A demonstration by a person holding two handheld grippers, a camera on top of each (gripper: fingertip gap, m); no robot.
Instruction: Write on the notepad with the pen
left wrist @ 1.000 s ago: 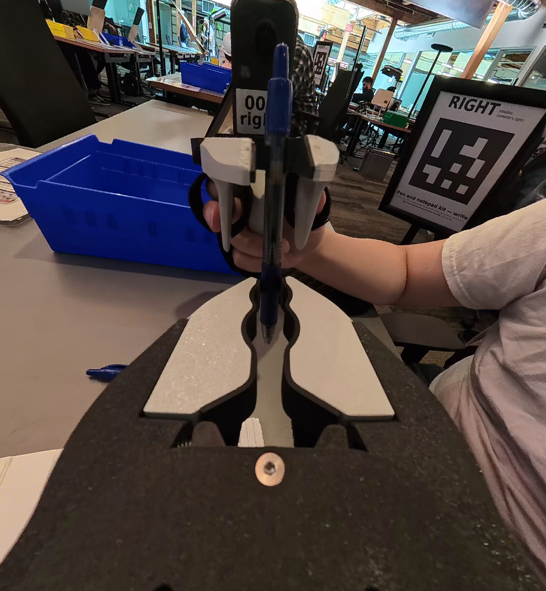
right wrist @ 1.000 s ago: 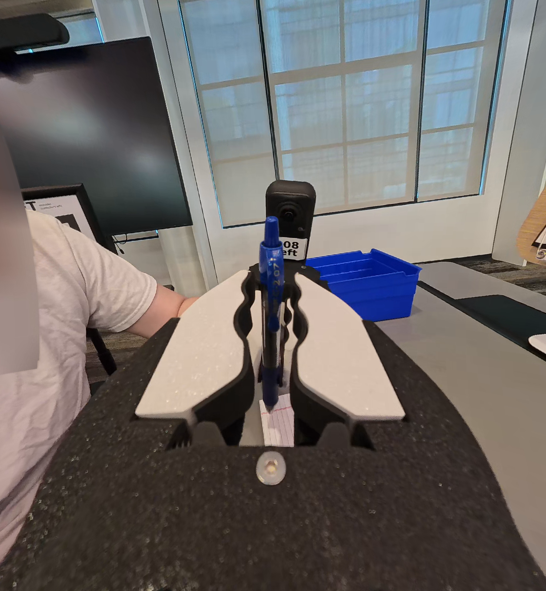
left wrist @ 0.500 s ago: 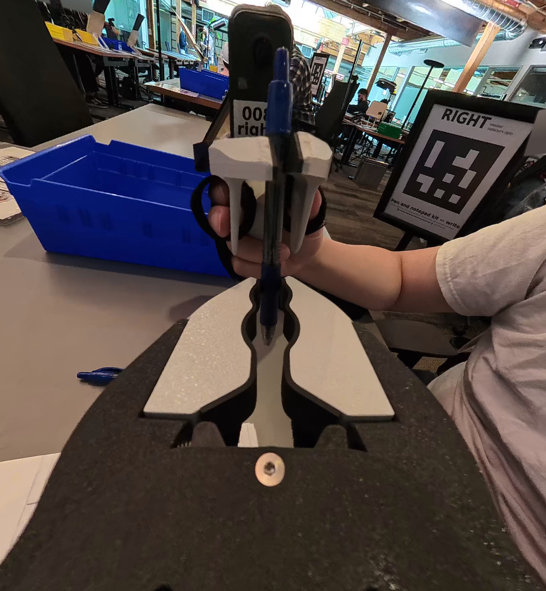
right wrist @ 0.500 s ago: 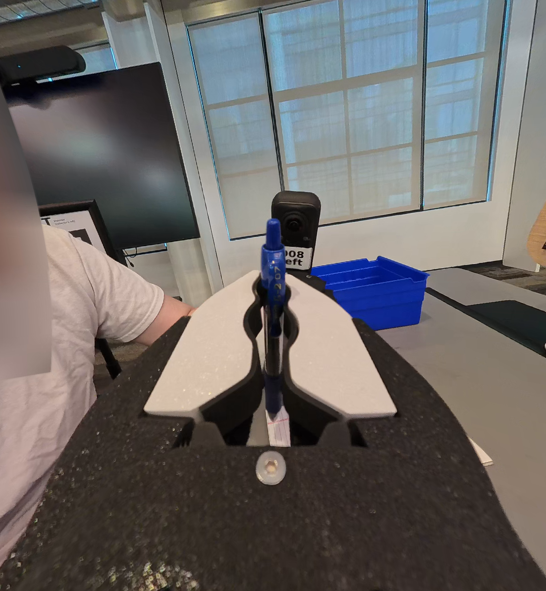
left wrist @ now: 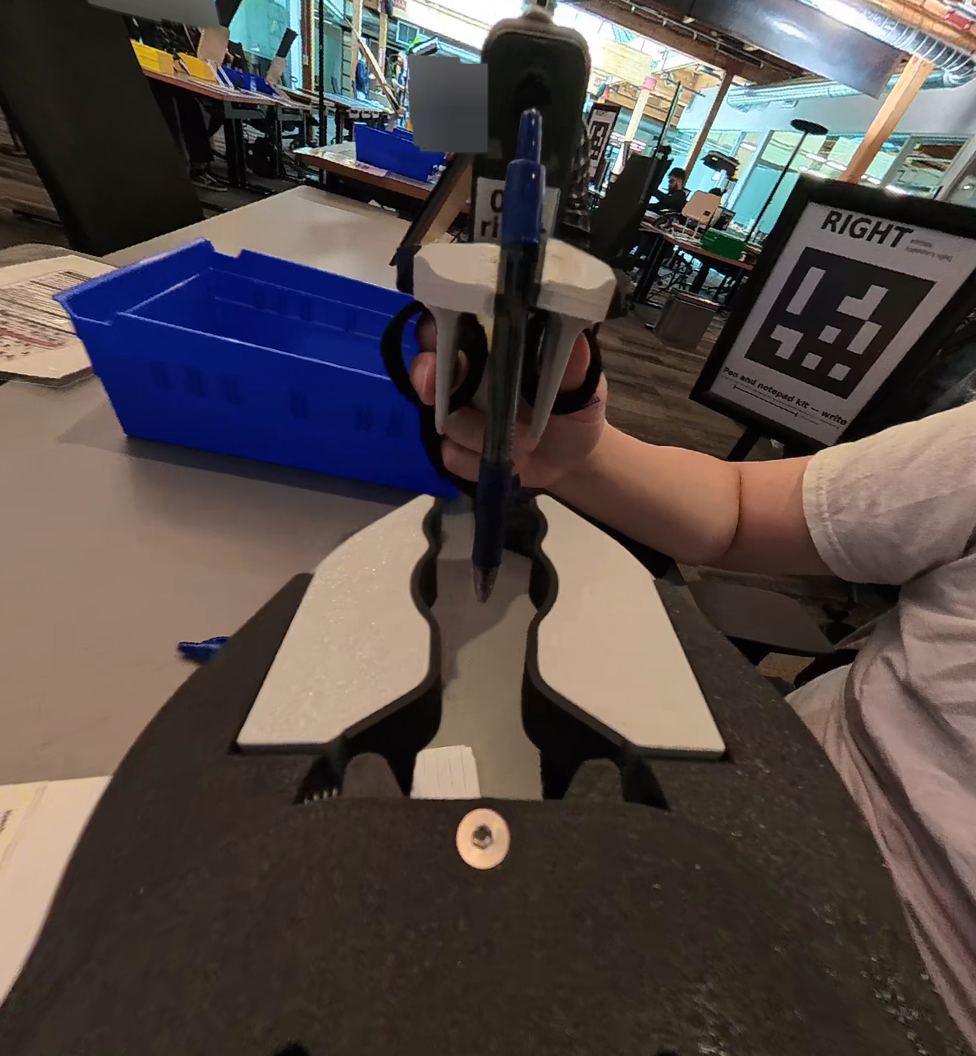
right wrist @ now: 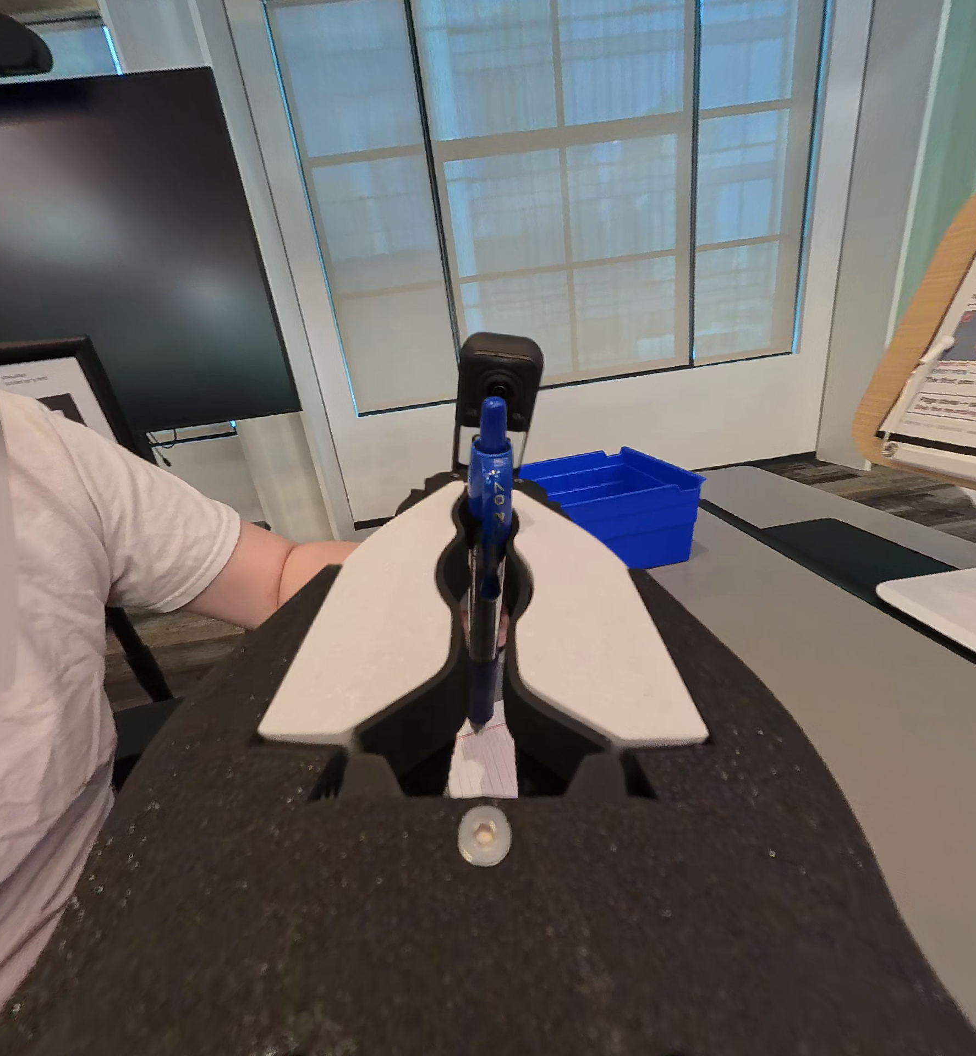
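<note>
Holding the pen (right wrist: 488,577) upright over the notepad (right wrist: 484,766).
Right gripper (right wrist: 487,503) clamping the barrel, left gripper (left wrist: 483,514) spread and empty; lowering gently, keeping the tip vertical.

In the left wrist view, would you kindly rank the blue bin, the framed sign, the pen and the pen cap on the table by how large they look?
1. blue bin
2. framed sign, which looks somewhat smaller, but it stands farther off, so true size is unsure
3. pen, held upright in the right gripper
4. pen cap, partly hidden
</note>
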